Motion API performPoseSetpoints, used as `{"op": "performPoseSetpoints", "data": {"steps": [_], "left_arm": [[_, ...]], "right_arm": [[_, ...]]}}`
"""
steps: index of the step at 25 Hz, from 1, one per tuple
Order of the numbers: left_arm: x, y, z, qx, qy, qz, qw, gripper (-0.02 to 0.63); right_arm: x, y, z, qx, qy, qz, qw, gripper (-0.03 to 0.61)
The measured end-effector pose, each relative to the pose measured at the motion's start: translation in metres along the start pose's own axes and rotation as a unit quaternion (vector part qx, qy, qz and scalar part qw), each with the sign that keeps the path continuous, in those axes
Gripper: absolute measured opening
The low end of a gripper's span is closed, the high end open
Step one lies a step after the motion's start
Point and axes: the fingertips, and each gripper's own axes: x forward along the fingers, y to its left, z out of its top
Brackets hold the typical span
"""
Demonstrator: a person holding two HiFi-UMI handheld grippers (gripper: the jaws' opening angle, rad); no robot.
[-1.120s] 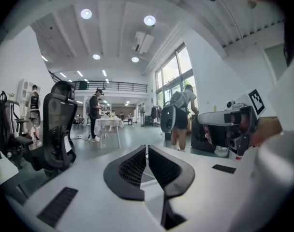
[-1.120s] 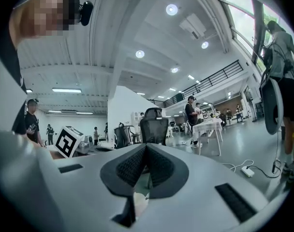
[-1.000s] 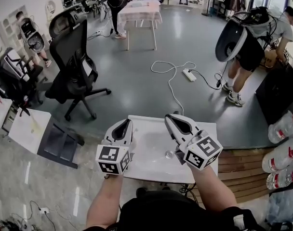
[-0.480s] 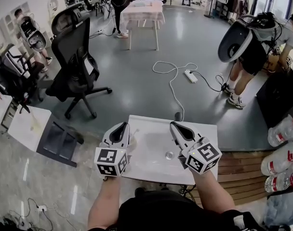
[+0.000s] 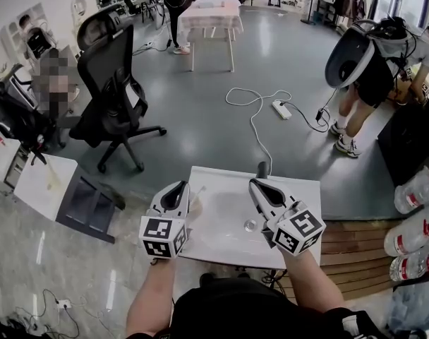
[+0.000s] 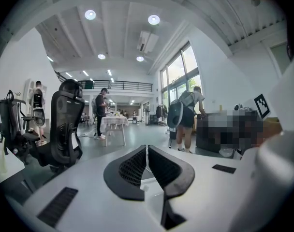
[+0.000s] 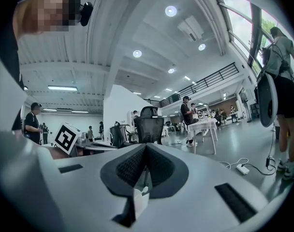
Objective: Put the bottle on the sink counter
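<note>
You're in a big open office with a smooth grey floor (image 5: 221, 129). Right below you sits a glossy white sink tabletop (image 5: 303, 193), rectangular, with a shallow basin. Well off to the right of your right gripper (image 5: 255, 183), clear ribbed plastic bottles (image 5: 415, 189) with red labels lie by a slatted wooden deck (image 5: 348, 249). That gripper and your left gripper (image 5: 180, 185) both hover over the sink, each with its black textured pads closed together on nothing. A small round metal drain (image 5: 250, 225) lies just beside the right gripper. No bottle is on the tabletop, so I judge the task unstarted: you have yet to fetch one, carry it and set it down.
</note>
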Motion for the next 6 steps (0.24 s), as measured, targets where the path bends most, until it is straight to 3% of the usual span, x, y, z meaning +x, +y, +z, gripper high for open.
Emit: {"op": "performPoseSetpoints", "data": {"steps": [6], "left_arm": [[-0.0059, -0.0038, 0.0018, 0.000, 0.003, -0.004, 1.0000, 0.020]], "right_arm": [[-0.0016, 0.0094, 0.0043, -0.001, -0.001, 0.006, 1.000, 0.012]]}}
